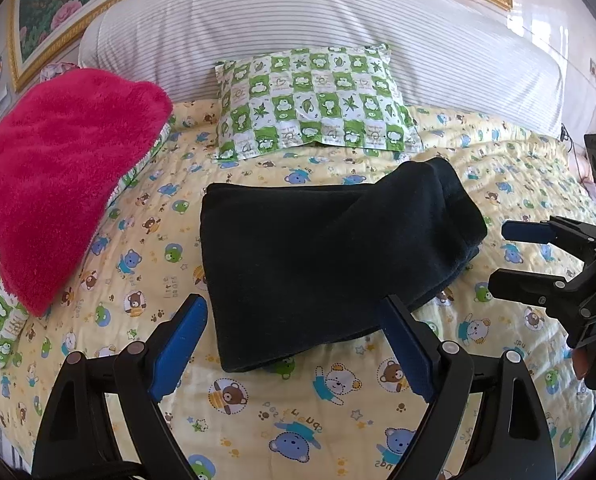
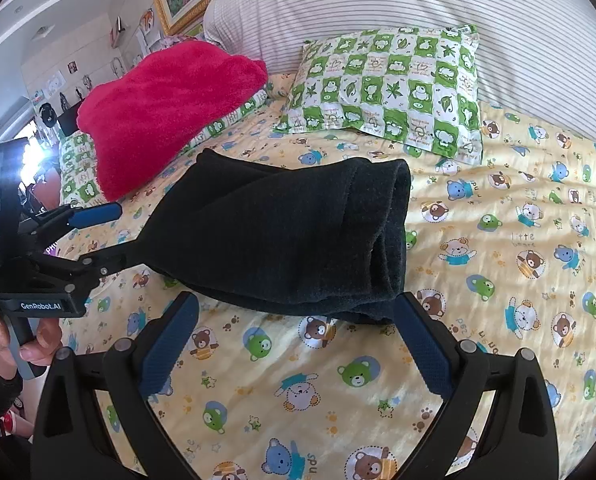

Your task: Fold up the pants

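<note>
The black pants (image 1: 329, 256) are seen folded at frame centre on the bear-print quilt (image 1: 298, 420). The left gripper (image 1: 294, 320) and right gripper (image 2: 296, 316) are held wide apart, gripping nothing.

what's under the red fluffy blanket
A green-and-white checked pillow pokes out beneath the red fluffy blanket, both lying on the bear-print sheet. How far it runs under there is hidden.

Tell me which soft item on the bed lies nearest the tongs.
The folded dark pants, just ahead of both open tongs. The red fluffy blanket sits off to the left, and the green checked pillow leans against the headboard.
</note>
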The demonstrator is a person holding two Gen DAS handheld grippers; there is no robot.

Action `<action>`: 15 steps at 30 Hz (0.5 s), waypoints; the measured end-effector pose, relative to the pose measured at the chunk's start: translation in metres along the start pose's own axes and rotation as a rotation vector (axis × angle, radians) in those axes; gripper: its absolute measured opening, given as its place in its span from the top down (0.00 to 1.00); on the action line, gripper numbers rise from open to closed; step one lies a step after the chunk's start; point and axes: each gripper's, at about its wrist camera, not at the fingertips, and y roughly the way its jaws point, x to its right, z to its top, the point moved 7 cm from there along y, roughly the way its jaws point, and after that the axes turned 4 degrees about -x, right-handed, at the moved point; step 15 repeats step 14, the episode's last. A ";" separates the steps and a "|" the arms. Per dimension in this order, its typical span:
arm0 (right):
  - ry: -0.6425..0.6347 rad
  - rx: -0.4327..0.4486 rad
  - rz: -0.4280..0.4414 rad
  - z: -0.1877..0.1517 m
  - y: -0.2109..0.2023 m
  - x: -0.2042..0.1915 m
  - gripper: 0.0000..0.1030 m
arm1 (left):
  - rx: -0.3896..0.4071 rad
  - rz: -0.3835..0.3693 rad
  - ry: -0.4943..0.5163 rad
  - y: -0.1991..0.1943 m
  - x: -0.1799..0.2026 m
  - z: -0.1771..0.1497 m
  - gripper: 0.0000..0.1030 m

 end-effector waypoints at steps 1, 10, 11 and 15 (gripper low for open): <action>-0.001 0.000 0.001 0.000 0.000 0.000 0.05 | -0.001 0.001 0.001 0.000 0.000 0.000 0.14; 0.006 0.001 0.011 0.001 0.004 -0.002 0.05 | -0.009 0.005 0.003 0.004 -0.001 -0.003 0.14; 0.008 0.002 0.013 0.000 0.004 -0.002 0.05 | -0.015 0.005 0.001 0.006 -0.001 -0.003 0.14; 0.032 -0.011 0.021 -0.002 0.008 -0.001 0.05 | -0.039 0.002 -0.008 0.010 0.002 -0.004 0.13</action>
